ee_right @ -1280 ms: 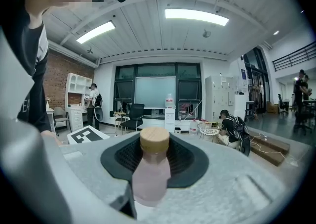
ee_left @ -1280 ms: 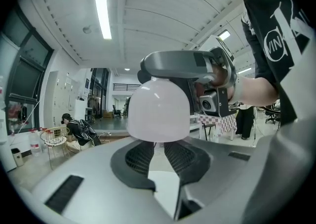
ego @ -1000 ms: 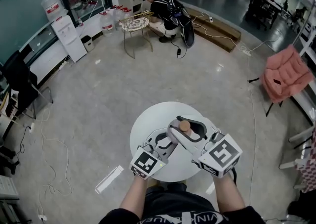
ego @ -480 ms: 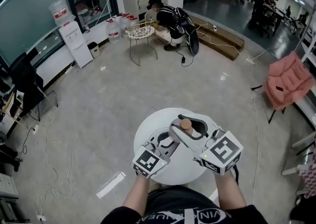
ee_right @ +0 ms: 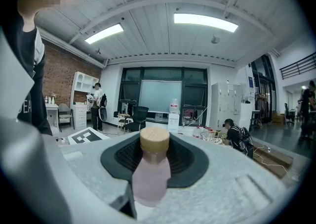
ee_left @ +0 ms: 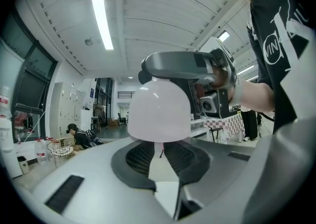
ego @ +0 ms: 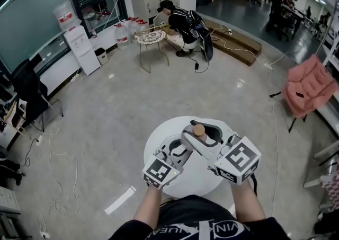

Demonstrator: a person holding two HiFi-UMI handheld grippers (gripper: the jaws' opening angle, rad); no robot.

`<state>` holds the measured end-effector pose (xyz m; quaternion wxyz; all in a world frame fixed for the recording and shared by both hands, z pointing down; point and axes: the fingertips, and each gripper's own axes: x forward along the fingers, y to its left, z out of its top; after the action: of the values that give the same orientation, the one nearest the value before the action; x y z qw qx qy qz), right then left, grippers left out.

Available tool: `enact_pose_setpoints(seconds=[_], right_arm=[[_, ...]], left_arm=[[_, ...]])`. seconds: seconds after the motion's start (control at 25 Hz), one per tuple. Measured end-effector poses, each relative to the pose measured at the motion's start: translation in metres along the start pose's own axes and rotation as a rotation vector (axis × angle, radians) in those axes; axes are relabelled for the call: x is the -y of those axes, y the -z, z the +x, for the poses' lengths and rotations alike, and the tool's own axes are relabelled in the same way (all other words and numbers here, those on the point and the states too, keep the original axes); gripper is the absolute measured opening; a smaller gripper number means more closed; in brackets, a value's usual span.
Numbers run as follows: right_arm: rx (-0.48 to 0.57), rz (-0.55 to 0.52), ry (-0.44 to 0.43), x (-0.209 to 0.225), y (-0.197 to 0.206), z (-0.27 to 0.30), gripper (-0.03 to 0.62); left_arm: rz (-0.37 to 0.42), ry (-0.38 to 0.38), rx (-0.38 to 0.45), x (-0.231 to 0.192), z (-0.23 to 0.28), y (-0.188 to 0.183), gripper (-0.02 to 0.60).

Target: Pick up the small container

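Observation:
The small container is a pale pink bottle with a cork-coloured cap. It is held above the round white table. My right gripper is shut on its body, and the right gripper view shows the container upright between the black pads. My left gripper is just below and to the left, pointing up at it. In the left gripper view the container's rounded bottom hangs just past the left gripper. Its pads stand a narrow gap apart with nothing between them.
A person crouches on the floor far behind the table, beside a wire chair. A water dispenser stands at the back left. A pink chair is at the right. Cables lie on the floor at the left.
The head view has shifted slightly. Both grippers and the container keep almost the same place over the table.

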<state>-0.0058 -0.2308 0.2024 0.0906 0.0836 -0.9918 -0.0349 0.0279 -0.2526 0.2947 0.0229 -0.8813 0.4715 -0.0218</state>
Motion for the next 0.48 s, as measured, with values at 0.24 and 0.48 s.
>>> enact_pose_setpoints(seconds=[0.24,0.48], right_arm=[[-0.009,0.015,0.001,0.001,0.005,0.000,0.126],[-0.025,0.024,-0.003,-0.003,0.015,-0.001,0.126]], left_arm=[[-0.009,0.006,-0.012,0.002,0.001,0.005,0.058],[-0.026,0.014,-0.023,0.008,-0.001,0.015,0.058]])
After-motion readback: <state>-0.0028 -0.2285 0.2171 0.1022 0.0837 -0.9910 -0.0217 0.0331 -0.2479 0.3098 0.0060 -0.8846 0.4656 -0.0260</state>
